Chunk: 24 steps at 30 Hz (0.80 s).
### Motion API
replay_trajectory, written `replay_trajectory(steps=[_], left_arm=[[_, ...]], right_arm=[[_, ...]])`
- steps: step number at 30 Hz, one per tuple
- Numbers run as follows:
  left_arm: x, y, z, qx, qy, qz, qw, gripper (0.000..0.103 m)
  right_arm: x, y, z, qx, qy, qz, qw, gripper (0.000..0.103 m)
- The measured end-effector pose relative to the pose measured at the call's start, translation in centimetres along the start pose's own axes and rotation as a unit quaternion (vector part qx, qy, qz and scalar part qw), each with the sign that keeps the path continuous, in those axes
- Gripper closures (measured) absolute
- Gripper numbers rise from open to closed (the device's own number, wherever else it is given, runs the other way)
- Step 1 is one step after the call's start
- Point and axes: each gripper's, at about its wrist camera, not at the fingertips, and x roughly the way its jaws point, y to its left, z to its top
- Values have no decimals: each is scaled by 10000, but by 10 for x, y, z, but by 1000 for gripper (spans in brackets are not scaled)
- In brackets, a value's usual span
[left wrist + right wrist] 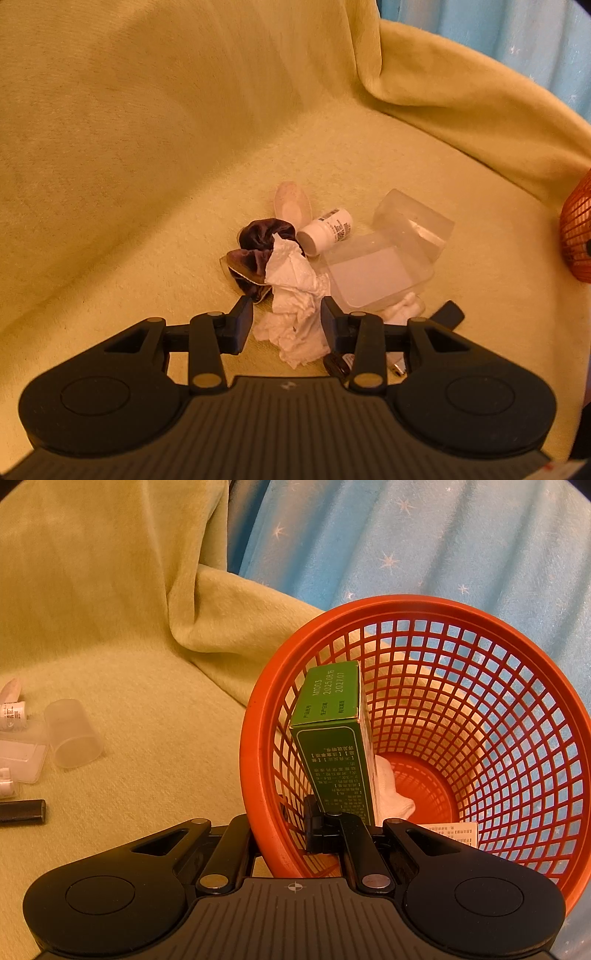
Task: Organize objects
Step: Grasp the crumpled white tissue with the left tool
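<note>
The left claw (pixel 287 325) hangs low over a yellow-green blanket (pixel 147 184) with its fingers spread apart on either side of a crumpled white tissue (pixel 295 295), which lies between them without clearly being pinched. Just beyond the tissue sits a dark velvet scrunchie (pixel 258 247), touching it, and beside that a small white bottle (pixel 325 230) lies on its side next to a clear plastic box (pixel 373 273) and a clear cup (pixel 413 221) tipped over. A pale pink item behind the bottle is too blurred to name. A dark stick (pixel 448 314) lies just right of the claw. The right claw (pixel 280 827) is clamped on the rim of an orange mesh basket (pixel 480 701), one finger outside the wall and one inside, and the basket is tilted toward the camera. Inside it a green box (pixel 332 738) stands on end against the near wall, with a white wad (pixel 391 797) at the bottom and a printed paper slip (pixel 450 830) near the rim. A blue curtain with stars (pixel 443 535) hangs behind
</note>
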Motion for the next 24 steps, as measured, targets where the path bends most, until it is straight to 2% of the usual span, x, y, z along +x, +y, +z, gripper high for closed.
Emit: replay_trajectory(steps=[1,3,7,24], left_arm=[[2,0,0,37,40,6,10000,70],[3,0,0,77,101,-32,9999,82],[0,-2,0,176,149,-72,9997,89],[-64,-10,12,131,-290,-264,9991,91]], right_arm=[[0,0,0,0,1,2,10000,98],[0,0,0,-6,2,0,10000,98],[0,0,0,-15,5,-2,10000,98],[-1,0,-1,-58,10,-1,10000,98]])
